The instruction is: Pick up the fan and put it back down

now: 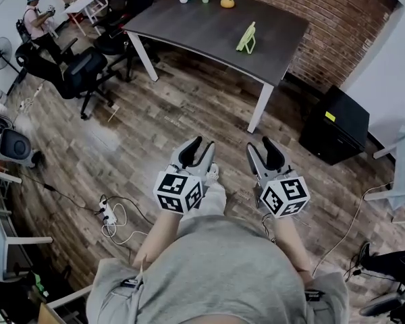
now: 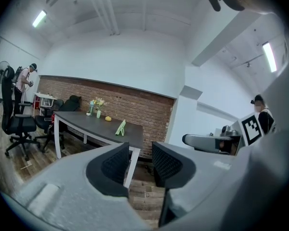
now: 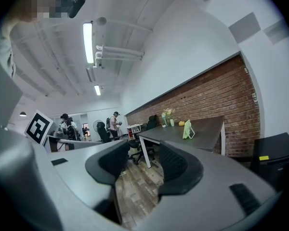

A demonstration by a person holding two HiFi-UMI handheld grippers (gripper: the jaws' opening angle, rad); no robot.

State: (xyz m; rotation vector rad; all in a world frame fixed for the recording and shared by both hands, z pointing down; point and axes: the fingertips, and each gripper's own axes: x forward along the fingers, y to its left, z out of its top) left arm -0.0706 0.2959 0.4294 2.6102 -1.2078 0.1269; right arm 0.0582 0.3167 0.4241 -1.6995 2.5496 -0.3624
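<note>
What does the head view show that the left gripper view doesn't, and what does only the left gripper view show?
Only the head view: the white power strip on the wooden floor and the person's grey shirt. Only the left gripper view: the white ceiling with its long tube lights. Both: the dark grey rectangular table with the small light green fan standing on it, the red brick wall, and the left gripper and right gripper, jaws apart, nothing between them.

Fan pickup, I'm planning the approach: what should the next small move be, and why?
Probably a step forward toward the table, carrying both grippers nearer the green fan. It stands upright near the table's right end, well beyond the left gripper and right gripper, which hang over the floor with jaws open and empty.
</note>
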